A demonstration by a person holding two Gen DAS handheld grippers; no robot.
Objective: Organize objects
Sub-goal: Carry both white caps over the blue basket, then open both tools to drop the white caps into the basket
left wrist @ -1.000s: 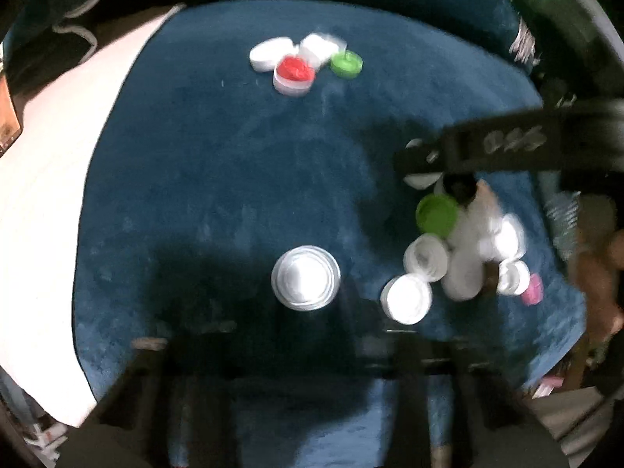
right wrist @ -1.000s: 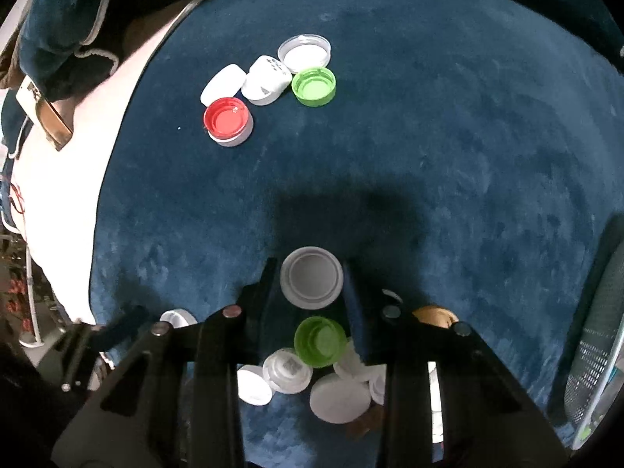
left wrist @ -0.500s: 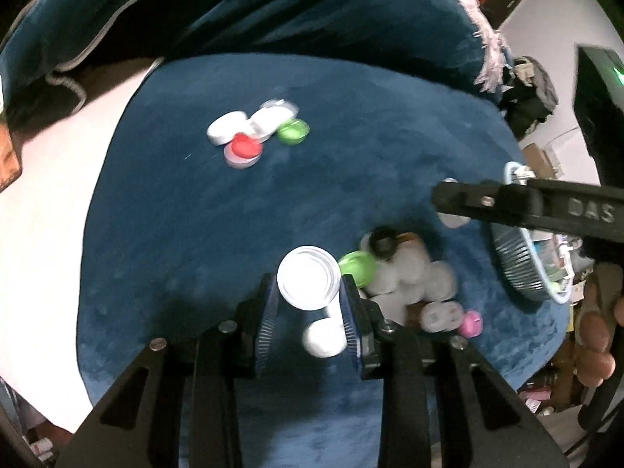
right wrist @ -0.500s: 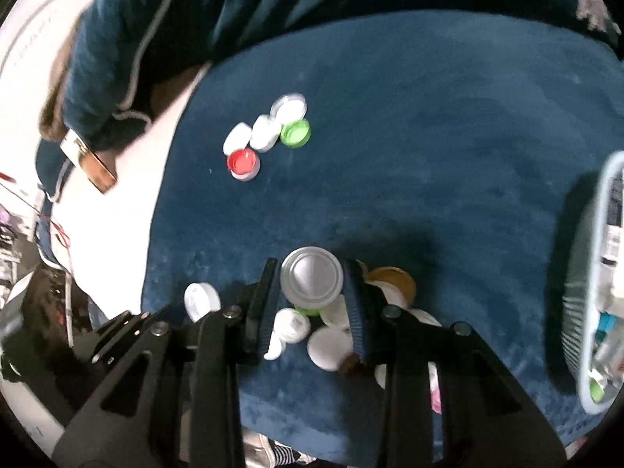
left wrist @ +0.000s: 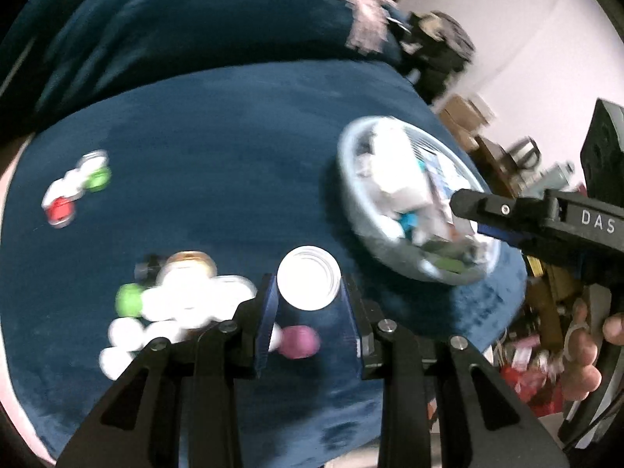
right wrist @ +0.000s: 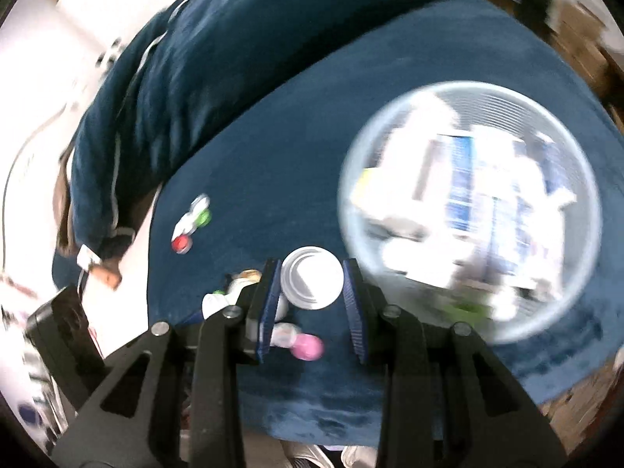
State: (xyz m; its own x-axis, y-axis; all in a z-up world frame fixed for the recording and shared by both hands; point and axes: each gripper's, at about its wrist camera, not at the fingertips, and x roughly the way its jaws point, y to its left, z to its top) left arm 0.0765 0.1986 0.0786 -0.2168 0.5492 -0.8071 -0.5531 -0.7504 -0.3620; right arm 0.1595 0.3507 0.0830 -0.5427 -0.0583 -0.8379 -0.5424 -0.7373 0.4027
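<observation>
My left gripper (left wrist: 309,286) is shut on a white round lid (left wrist: 308,282) and holds it above the blue cloth. My right gripper (right wrist: 312,279) is shut on a second white lid (right wrist: 312,277), also lifted. A heap of white, green and pink caps (left wrist: 183,304) lies on the cloth below and to the left; it also shows in the right wrist view (right wrist: 234,292). A round pale blue basket (left wrist: 351,195) full of packets stands to the right, large and blurred in the right wrist view (right wrist: 585,273). The right gripper's body (left wrist: 546,218) reaches over the basket.
A small group of caps, red, green and white (left wrist: 74,191), lies far left on the cloth; it also shows in the right wrist view (right wrist: 191,226). A folded dark blue blanket (left wrist: 175,31) lies behind. Cluttered boxes (left wrist: 468,117) stand beyond the right edge.
Both grippers have lifted with their lids and swung right toward the basket. The cap heap has slid to the left in view and the basket has come in.
</observation>
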